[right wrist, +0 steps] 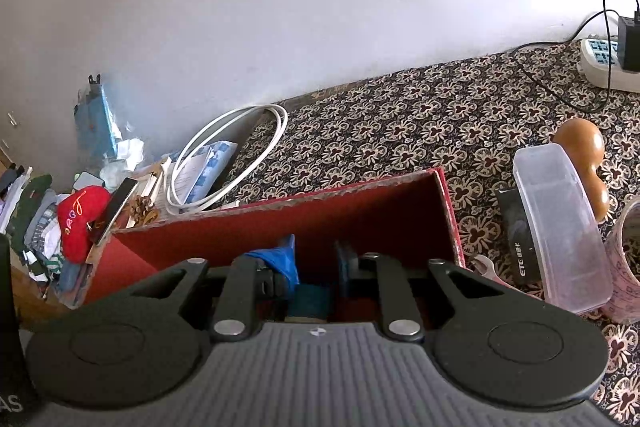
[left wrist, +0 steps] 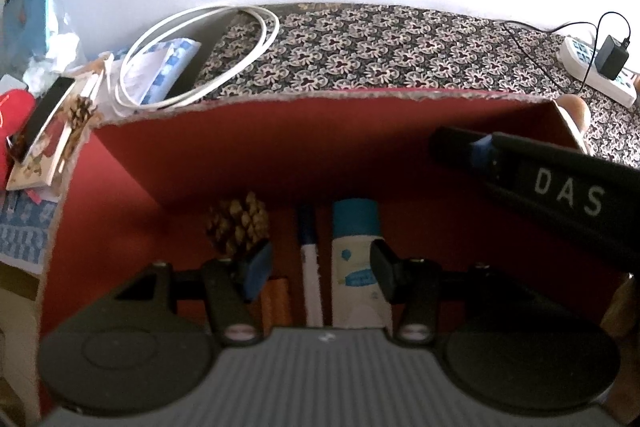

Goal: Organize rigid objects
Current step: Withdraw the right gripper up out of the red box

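Left wrist view looks down into a red cardboard box (left wrist: 320,147) with ragged edges, resting on a floral-patterned cloth (left wrist: 380,47). On its floor lie a pine cone (left wrist: 236,227), a white marker with a blue cap (left wrist: 310,267), an orange cylinder (left wrist: 276,301) and a white bottle with a blue cap (left wrist: 356,259), side by side. The left gripper (left wrist: 316,271) hangs released above them, fingers spread, grasping nothing. The right gripper (right wrist: 316,263), fingers parted, hovers inside the box over something blue; whether it grips this I cannot tell. Beside the box stand a clear plastic container (right wrist: 560,223) and a coiled white cable (right wrist: 228,159).
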The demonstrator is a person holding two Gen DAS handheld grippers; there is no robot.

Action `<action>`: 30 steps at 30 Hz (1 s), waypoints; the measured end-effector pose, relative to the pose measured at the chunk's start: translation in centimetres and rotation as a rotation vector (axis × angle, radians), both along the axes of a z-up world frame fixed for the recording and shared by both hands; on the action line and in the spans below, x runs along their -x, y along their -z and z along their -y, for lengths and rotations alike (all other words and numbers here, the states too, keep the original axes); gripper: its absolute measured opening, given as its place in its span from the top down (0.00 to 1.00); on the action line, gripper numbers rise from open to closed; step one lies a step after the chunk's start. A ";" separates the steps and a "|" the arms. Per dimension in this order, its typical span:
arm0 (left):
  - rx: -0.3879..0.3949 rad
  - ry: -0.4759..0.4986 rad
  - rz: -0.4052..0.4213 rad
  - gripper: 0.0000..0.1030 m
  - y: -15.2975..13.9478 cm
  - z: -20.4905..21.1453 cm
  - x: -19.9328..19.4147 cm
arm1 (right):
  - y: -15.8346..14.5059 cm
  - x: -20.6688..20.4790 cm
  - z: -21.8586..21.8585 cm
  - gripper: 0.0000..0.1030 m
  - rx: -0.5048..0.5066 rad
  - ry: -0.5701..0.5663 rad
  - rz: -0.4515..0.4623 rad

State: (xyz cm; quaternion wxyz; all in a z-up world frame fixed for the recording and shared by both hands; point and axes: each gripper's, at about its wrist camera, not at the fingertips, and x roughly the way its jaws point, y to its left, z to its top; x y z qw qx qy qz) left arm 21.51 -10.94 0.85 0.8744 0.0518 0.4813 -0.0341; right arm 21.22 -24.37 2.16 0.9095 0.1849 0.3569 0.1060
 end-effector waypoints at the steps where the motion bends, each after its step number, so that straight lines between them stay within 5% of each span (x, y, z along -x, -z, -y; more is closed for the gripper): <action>1: -0.002 0.001 0.005 0.51 0.0 0.0 0.0 | 0.0 0.0 0.0 1.00 0.005 0.000 0.002; 16: -0.070 0.020 0.091 0.49 -1.0 0.6 1.7 | -0.6 0.4 -0.4 0.99 0.078 0.006 -0.021; 30: -0.099 0.046 0.191 0.44 -6.0 -1.1 8.4 | -4.3 5.8 0.1 0.92 0.127 0.045 0.006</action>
